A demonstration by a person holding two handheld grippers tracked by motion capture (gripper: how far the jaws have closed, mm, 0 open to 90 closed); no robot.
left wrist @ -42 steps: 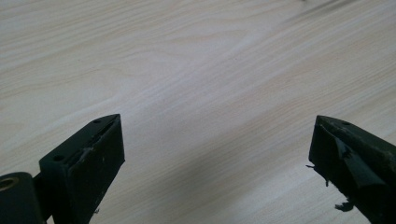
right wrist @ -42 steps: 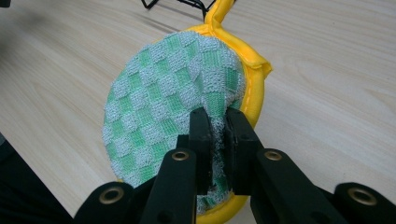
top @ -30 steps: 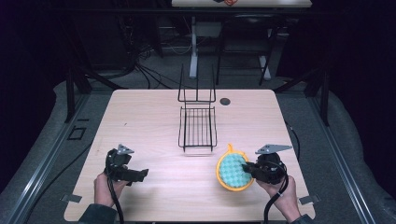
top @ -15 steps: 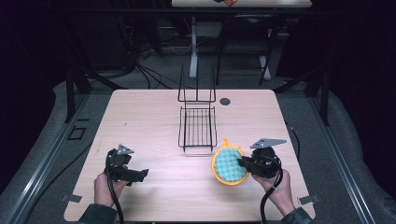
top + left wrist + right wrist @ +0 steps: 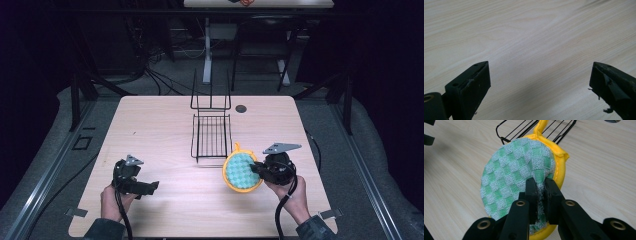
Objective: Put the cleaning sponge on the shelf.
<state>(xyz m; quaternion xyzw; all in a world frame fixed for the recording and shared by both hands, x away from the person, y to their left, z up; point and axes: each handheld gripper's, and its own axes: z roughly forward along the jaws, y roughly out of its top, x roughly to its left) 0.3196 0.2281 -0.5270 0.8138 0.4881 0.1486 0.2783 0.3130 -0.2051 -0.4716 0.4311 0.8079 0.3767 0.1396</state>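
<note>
Right gripper (image 5: 539,185): jaws pinched nearly closed on the near edge of the round scrubbing pad (image 5: 516,177) (green-check face, yellow backing and loop). The bite is shallow, just a fold of the checked fabric at the rim.

Risk, my read: with that little in the grip, the pad could peel out if it gets swung or dragged. The yellow loop (image 5: 541,126) sits right against the near edge of the black wire rack (image 5: 524,127), so it may snag a wire on the way in and tug the pad free or shove the rack. The pad is also tilted up, so the floppy face could fold over.

Location: in the high view the pad (image 5: 241,171) is right of centre, near side of the table (image 5: 150,125), just beside the rack's (image 5: 210,136) near right corner.

Left gripper (image 5: 134,183): jaws spread wide, nothing between them, low over bare wood at near left, well apart from the pad.
</note>
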